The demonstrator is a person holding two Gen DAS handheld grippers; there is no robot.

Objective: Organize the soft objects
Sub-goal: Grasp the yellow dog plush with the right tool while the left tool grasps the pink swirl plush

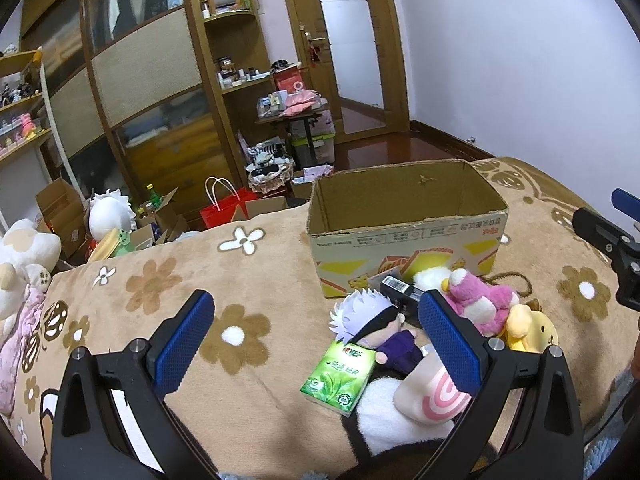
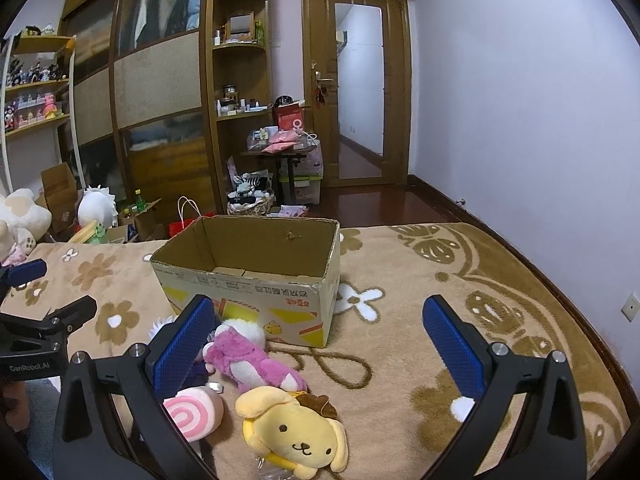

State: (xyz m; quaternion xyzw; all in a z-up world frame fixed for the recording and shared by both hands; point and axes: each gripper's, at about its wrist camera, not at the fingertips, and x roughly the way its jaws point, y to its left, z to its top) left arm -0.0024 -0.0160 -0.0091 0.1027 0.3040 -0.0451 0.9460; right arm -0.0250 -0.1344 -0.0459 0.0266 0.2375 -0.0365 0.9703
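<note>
An open cardboard box [image 1: 404, 216] [image 2: 256, 276] stands empty on the brown flowered blanket. In front of it lie several soft toys: a white-haired doll in purple [image 1: 376, 328], a pink plush [image 1: 480, 300] [image 2: 248, 360], a yellow dog plush [image 1: 528, 328] [image 2: 296, 432], a pink swirl roll plush [image 1: 432, 396] [image 2: 196, 412] and a white plush [image 1: 430, 278]. A green tissue pack [image 1: 340, 376] lies beside the doll. My left gripper [image 1: 316, 340] is open above the blanket, left of the toys. My right gripper [image 2: 320, 344] is open over the toys.
The blanket [image 1: 240, 304] covers a bed whose far edge drops to the floor. Beyond it are a red paper bag [image 1: 224, 208], cardboard boxes, a white plush [image 1: 110, 216], shelves and a wooden door. A black box [image 1: 400, 292] lies among the toys.
</note>
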